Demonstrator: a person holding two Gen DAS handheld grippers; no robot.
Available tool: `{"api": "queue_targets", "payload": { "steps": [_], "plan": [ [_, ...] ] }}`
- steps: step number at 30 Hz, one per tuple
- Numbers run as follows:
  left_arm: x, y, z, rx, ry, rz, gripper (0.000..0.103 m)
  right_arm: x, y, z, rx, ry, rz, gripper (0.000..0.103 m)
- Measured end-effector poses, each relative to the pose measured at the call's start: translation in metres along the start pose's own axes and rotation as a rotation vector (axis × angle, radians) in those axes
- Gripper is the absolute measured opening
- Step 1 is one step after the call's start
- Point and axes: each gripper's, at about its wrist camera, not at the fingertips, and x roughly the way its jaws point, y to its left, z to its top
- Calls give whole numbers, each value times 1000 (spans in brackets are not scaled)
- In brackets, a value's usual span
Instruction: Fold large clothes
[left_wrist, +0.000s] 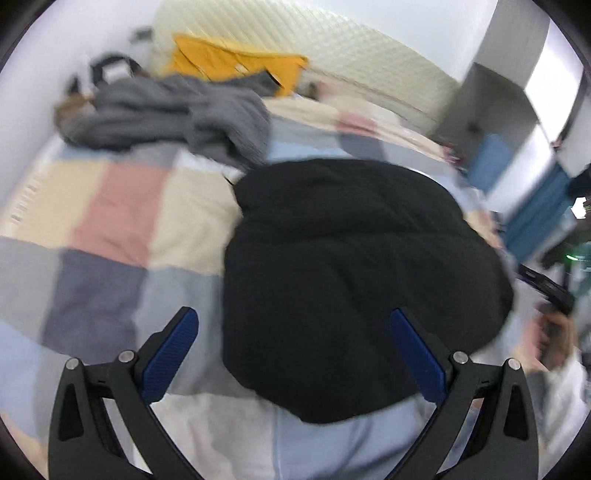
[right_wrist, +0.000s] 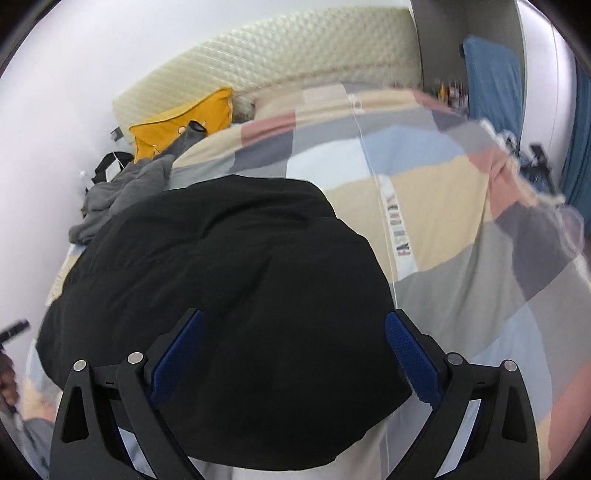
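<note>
On the bed, across a patchwork duvet (left_wrist: 122, 206) of pink, cream, grey and pale blue squares, a black padded garment (left_wrist: 354, 266) is lying in a rounded, folded-over heap, and I am holding both grippers above its near edge. My left gripper (left_wrist: 293, 325) is hanging with its blue-padded fingers (left_wrist: 170, 354) spread wide and gripping nothing; one finger is sitting over the duvet just left of the garment, the other over the garment's near right part. My right gripper (right_wrist: 293, 326) is likewise spread wide and empty, both fingers (right_wrist: 412, 354) hovering over the black fabric, though I cannot tell whether they are touching it. Farther up the bed, a crumpled grey garment (left_wrist: 173, 114) is lying near the wall, close to the black one's far left corner (both views are somewhat smeared by motion blur). Behind it a yellow cushion (left_wrist: 236, 62) is leaning against the cream quilted headboard (left_wrist: 332, 48). At the right side of the room, something blue (right_wrist: 491, 81) is standing against a grey panel.
</note>
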Motion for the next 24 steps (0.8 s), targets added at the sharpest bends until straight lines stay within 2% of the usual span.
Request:
{"api": "queue_targets", "payload": {
  "steps": [3, 5, 7, 9, 13, 15, 19, 22, 24],
  "plan": [
    [14, 1, -8, 47, 44, -69, 101, 10, -13, 8, -1, 42, -5, 96],
    [30, -1, -13, 46, 89, -154, 95, 19, -21, 5, 20, 83, 34, 95],
    [41, -2, -16, 63, 124, -178, 93, 34, -26, 1, 53, 156, 98, 86],
    [52, -9, -21, 88, 164, -214, 88, 43, -21, -5, 30, 191, 80, 86],
    [60, -17, -24, 118, 223, -215, 82, 52, -18, -8, 12, 213, 34, 83],
    [59, -15, -26, 100, 244, -213, 76, 49, -27, -6, 59, 186, 2, 83],
    [57, -7, -31, 46, 283, -207, 71, 42, -47, -5, 140, 162, -38, 84],
    [60, -10, -37, 10, 314, -194, 64, 52, -53, -15, 187, 239, 41, 84],
    [63, -12, -37, -2, 328, -189, 48, 57, -50, -22, 188, 286, 88, 82]
  ]
}}
